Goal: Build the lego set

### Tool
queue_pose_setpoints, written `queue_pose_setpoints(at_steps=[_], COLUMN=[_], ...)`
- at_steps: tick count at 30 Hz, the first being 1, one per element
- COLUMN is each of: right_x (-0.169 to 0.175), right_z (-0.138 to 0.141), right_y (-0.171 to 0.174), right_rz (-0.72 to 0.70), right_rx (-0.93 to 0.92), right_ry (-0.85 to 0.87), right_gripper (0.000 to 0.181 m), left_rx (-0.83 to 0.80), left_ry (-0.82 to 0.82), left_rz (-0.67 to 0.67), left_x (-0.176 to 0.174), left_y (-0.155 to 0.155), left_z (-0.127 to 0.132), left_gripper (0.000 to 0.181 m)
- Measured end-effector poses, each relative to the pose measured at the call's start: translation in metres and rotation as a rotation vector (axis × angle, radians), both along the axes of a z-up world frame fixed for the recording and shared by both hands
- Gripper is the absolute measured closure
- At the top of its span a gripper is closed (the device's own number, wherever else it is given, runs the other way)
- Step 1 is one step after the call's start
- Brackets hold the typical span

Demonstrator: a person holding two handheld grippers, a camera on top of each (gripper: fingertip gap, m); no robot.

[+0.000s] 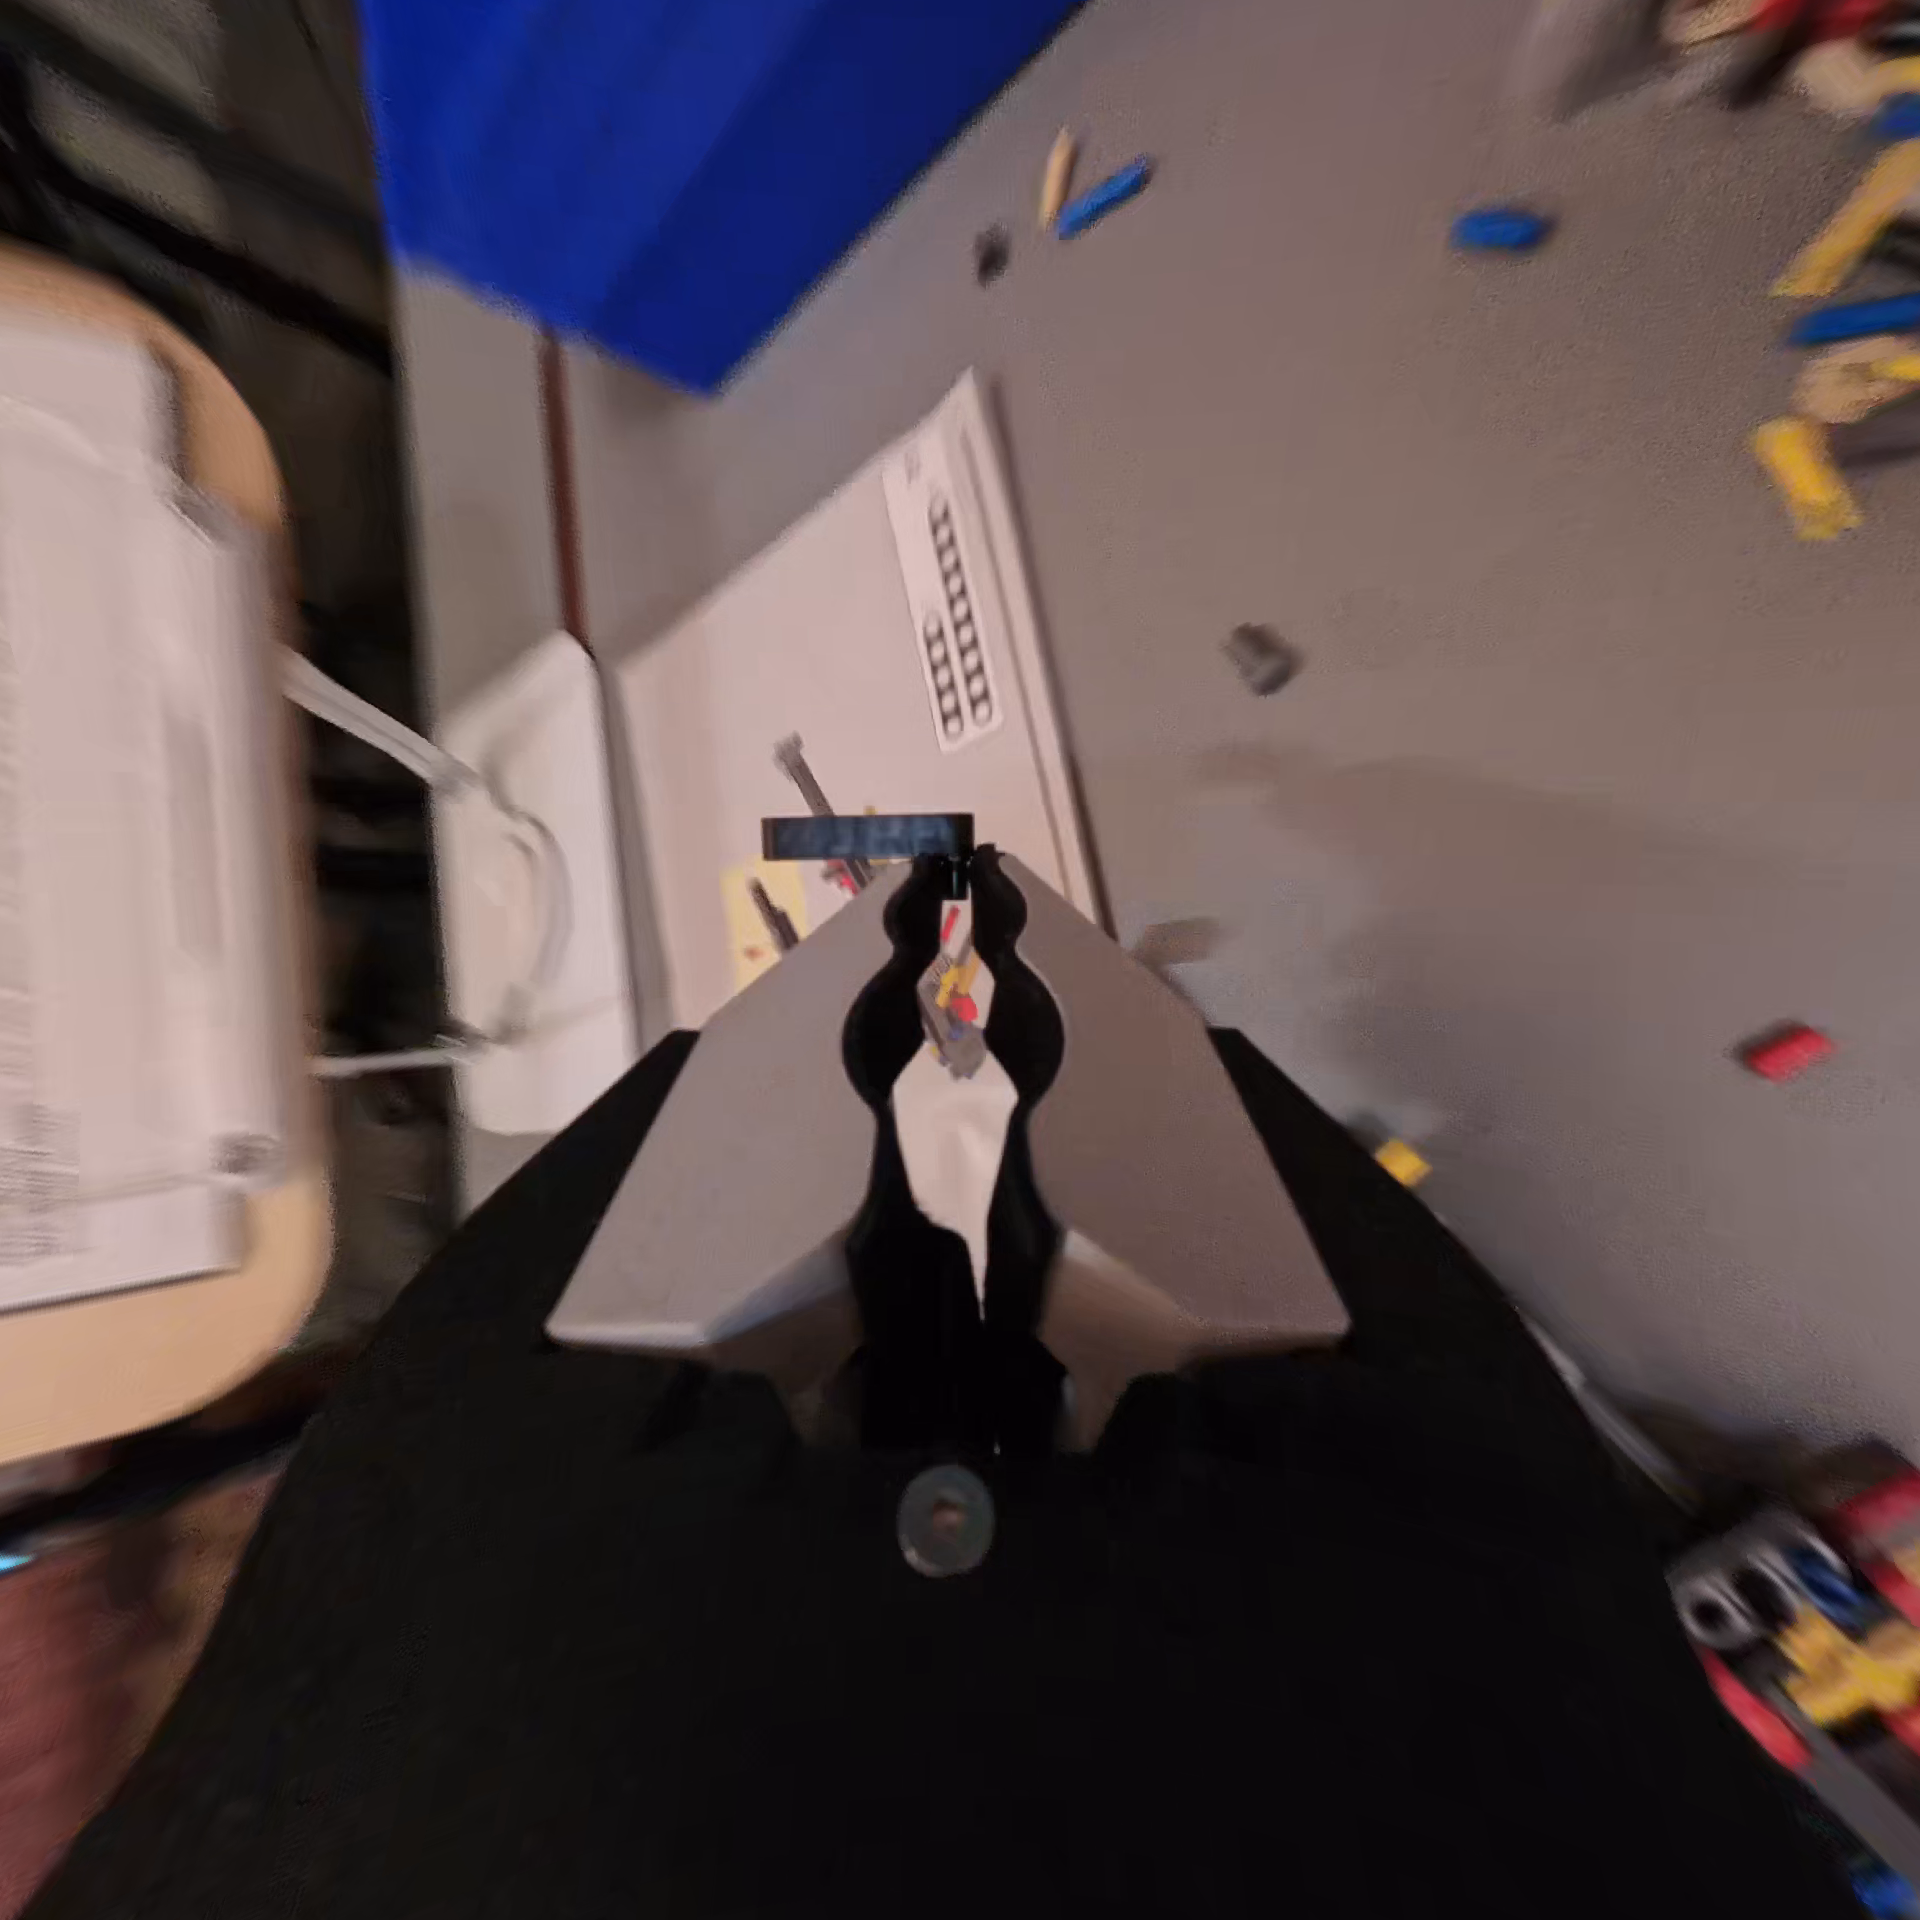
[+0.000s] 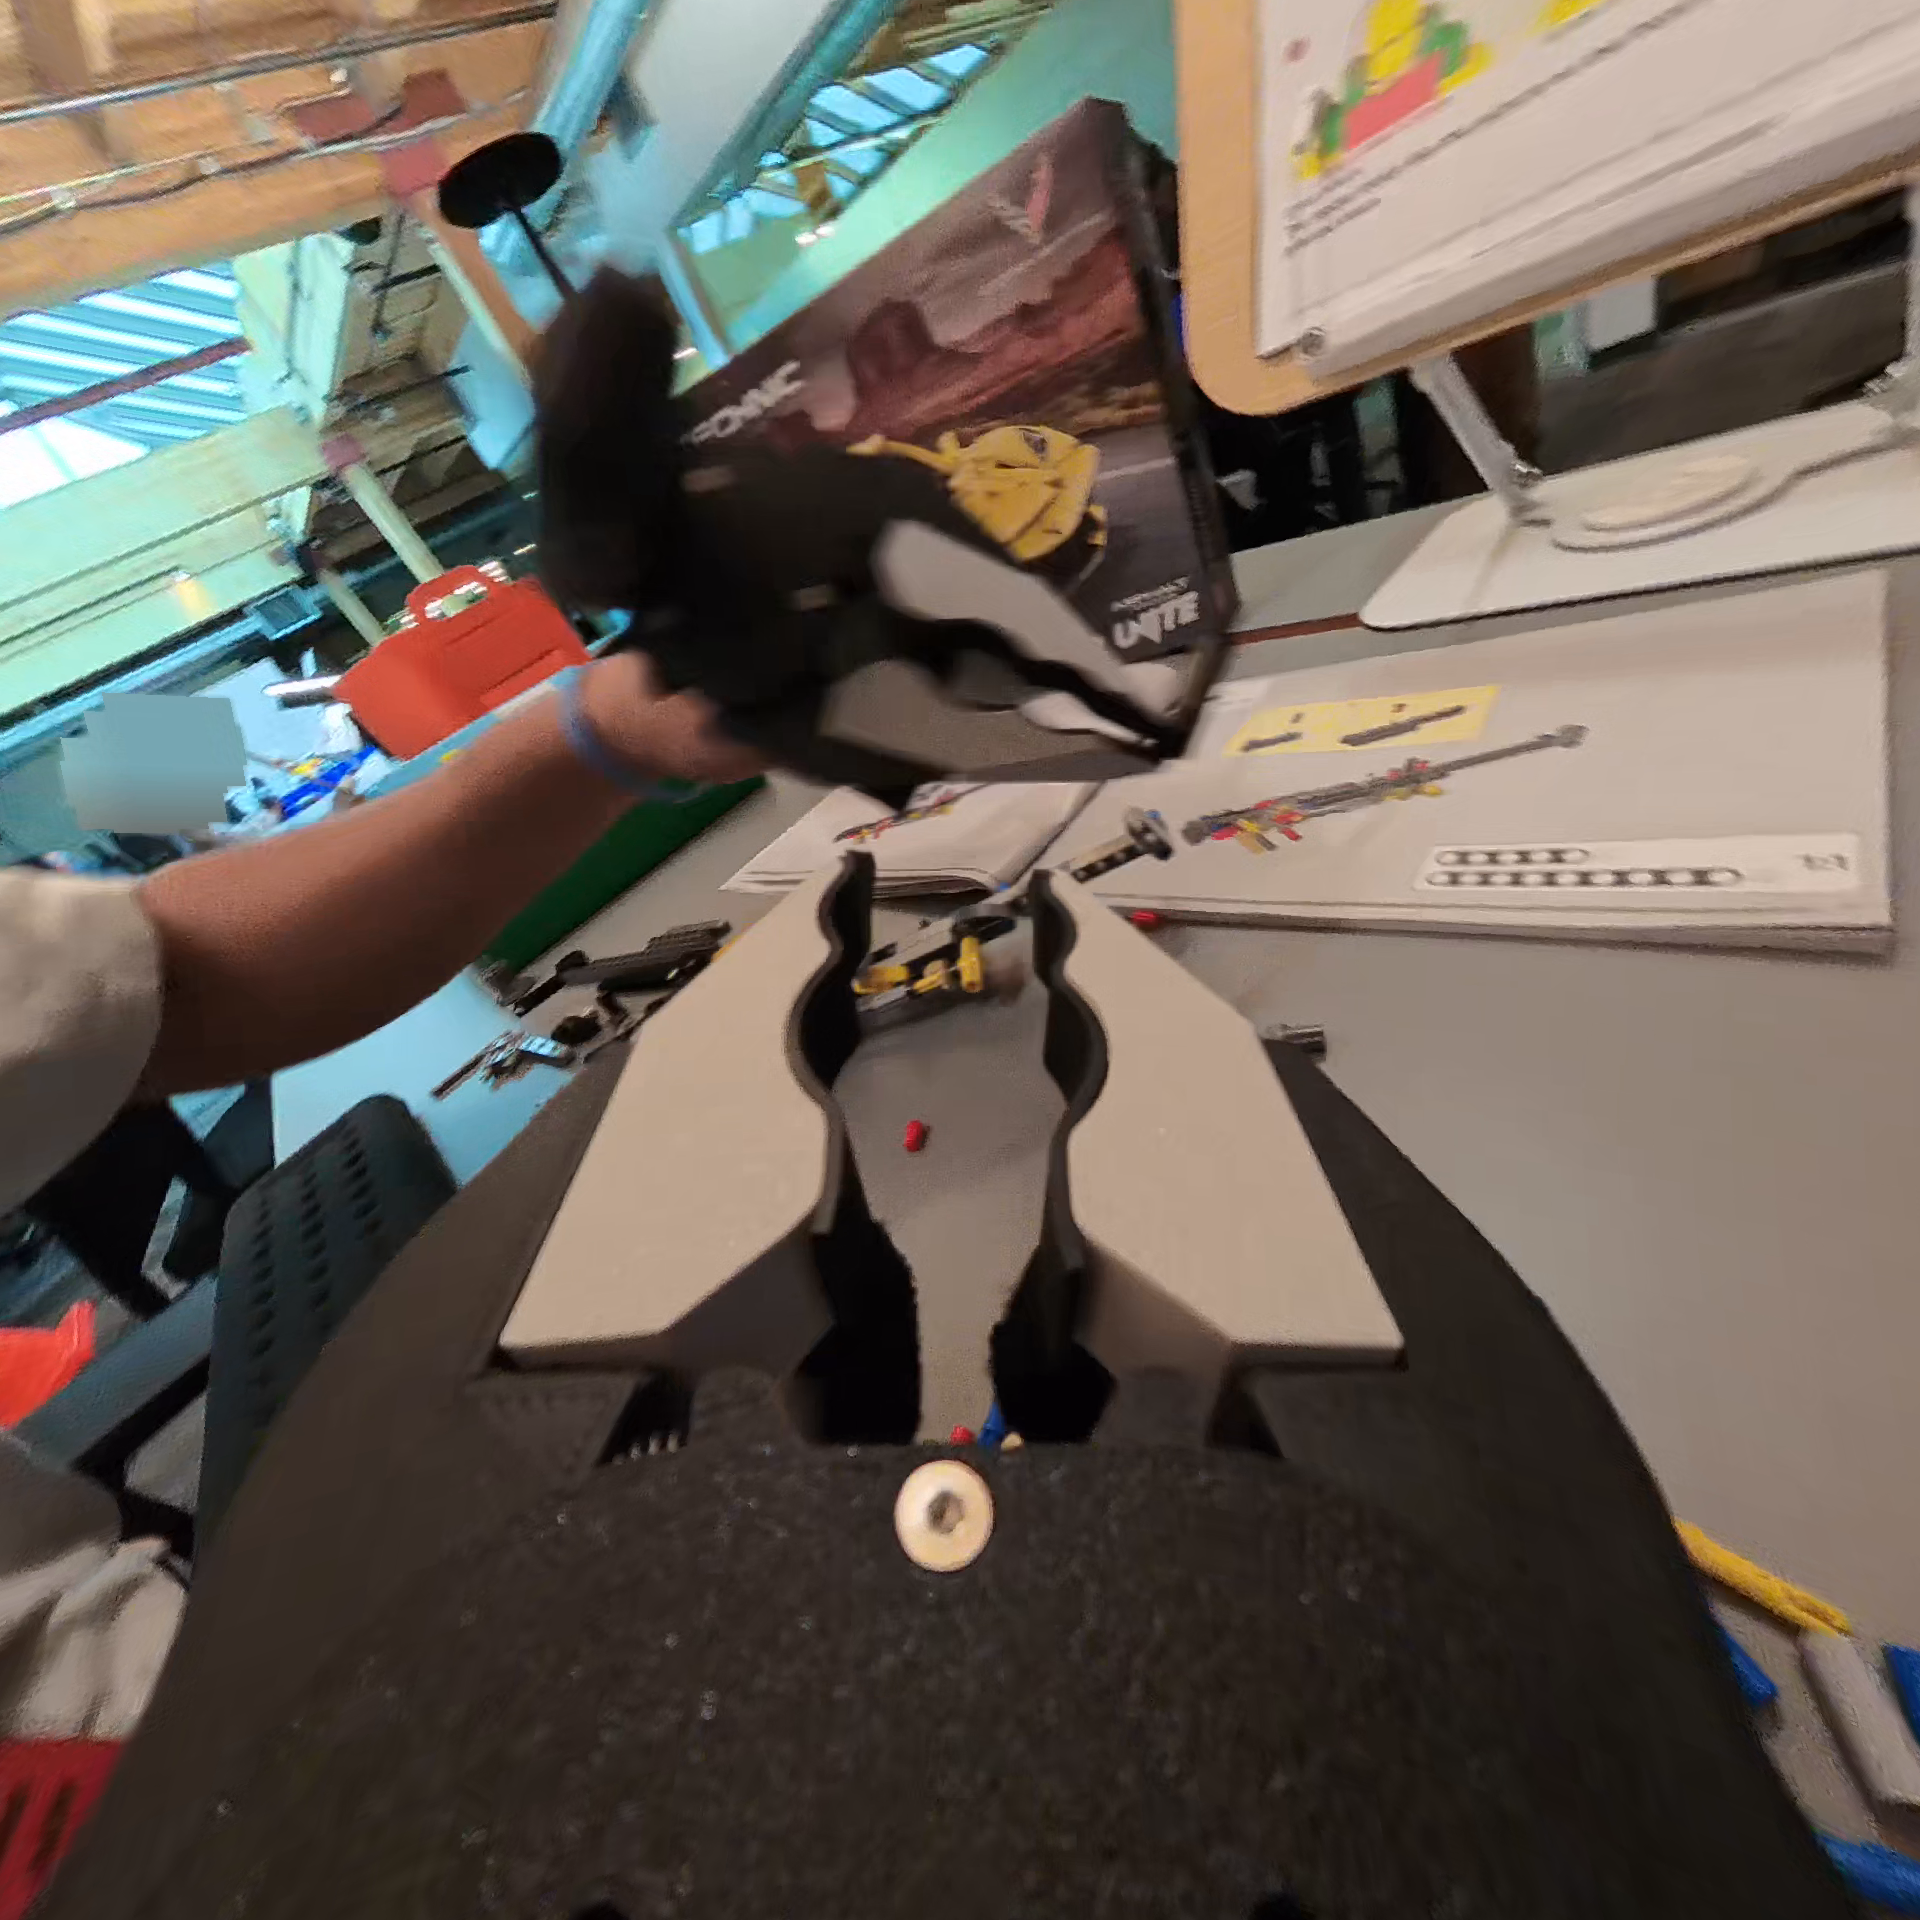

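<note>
My left gripper (image 1: 958, 864) is shut on one end of a black lego beam (image 1: 868, 837) and holds it in the air above the open instruction booklet (image 1: 831, 665). The view is blurred by motion. In the right wrist view the left gripper (image 2: 1153, 727) shows raised in a hand in front of the lego box (image 2: 987, 416). My right gripper (image 2: 948, 883) is open and empty, low over the grey table. A partly built yellow and grey lego assembly (image 2: 930, 971) lies on the table just beyond its fingertips. A small red pin (image 2: 914, 1135) lies between its fingers.
The booklet (image 2: 1507, 800) lies open at the right. A stand with a printed page (image 2: 1558, 156) is behind it. Loose black pieces (image 2: 644, 961) lie at the left. Loose blue, yellow and red pieces (image 1: 1813, 473) are scattered on the table. A black chair (image 2: 312, 1247) is beside the table edge. Tip to tip, the grippers are about 12 cm apart.
</note>
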State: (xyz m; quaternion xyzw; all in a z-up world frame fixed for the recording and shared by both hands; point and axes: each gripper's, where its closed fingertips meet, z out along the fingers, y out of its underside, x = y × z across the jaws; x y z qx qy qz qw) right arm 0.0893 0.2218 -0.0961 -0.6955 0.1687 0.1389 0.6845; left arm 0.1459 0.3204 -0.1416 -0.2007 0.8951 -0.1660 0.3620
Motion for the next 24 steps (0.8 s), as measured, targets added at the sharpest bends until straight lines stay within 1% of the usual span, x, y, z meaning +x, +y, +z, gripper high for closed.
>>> queue_pose_setpoints(at_steps=[1, 2, 3, 5, 7, 9, 10, 11, 12, 14, 16, 17, 18, 21, 22, 24], right_x=[0.004, 0.001, -0.007, -0.022, -0.035, -0.046, -0.053, -0.062, -0.069, -0.076, -0.083, -0.085, -0.087, -0.106, -0.114, -0.133], right_z=[-0.002, -0.002, 0.004, 0.019, 0.025, 0.025, 0.024, 0.025, 0.028, 0.032, 0.039, 0.046, 0.053, 0.069, 0.072, 0.079], right_y=[0.002, 0.006, 0.011, 0.019, 0.026, 0.032, 0.034, 0.036, 0.038, 0.041, 0.042, 0.042, 0.040, 0.034, 0.035, 0.037], right_rz=[-0.011, 0.020, 0.086, 0.206, 0.279, 0.299, 0.314, 0.343, 0.367, 0.389, 0.468, 0.518, 0.580, 0.791, 0.844, 0.957], right_rx=[-0.019, -0.018, 0.018, 0.125, 0.178, 0.167, 0.155, 0.149, 0.157, 0.177, 0.222, 0.265, 0.318, 0.428, 0.443, 0.463], right_ry=[0.025, 0.058, 0.107, 0.232, 0.297, 0.272, 0.245, 0.219, 0.197, 0.205, 0.313, 0.397, 0.481, 0.645, 0.675, 0.723], right_gripper=[0.148, 0.147, 0.147, 0.147, 0.150, 0.153, 0.159, 0.171, 0.175, 0.175, 0.175, 0.176, 0.176, 0.176, 0.176, 0.176], left_rx=[0.054, 0.088, 0.100, 0.078, 0.077, 0.098, 0.104, 0.103, 0.101, 0.069, -0.007, -0.063, -0.144, -0.448, -0.523, -0.580], left_ry=[-0.082, -0.153, -0.209, -0.257, -0.285, -0.297, -0.303, -0.311, -0.320, -0.330, -0.332, -0.337, -0.342, -0.297, -0.272, -0.273], left_rz=[-0.063, -0.130, -0.182, -0.224, -0.224, -0.220, -0.214, -0.210, -0.197, -0.147, -0.105, -0.090, -0.084, -0.103, -0.112, -0.125], left_x=[-0.014, -0.030, -0.046, -0.074, -0.094, -0.110, -0.117, -0.123, -0.128, -0.135, -0.144, -0.149, -0.154, -0.171, -0.175, -0.180], left_y=[-0.013, -0.027, -0.042, -0.063, -0.072, -0.075, -0.076, -0.077, -0.076, -0.071, -0.068, -0.066, -0.065, -0.066, -0.067, -0.067], left_z=[0.013, 0.023, 0.032, 0.041, 0.047, 0.047, 0.047, 0.048, 0.049, 0.054, 0.060, 0.066, 0.073, 0.088, 0.090, 0.092], left_gripper=[0.177, 0.178, 0.178, 0.178, 0.178, 0.178, 0.178, 0.178, 0.178, 0.177, 0.173, 0.159, 0.151, 0.123, 0.120, 0.120])
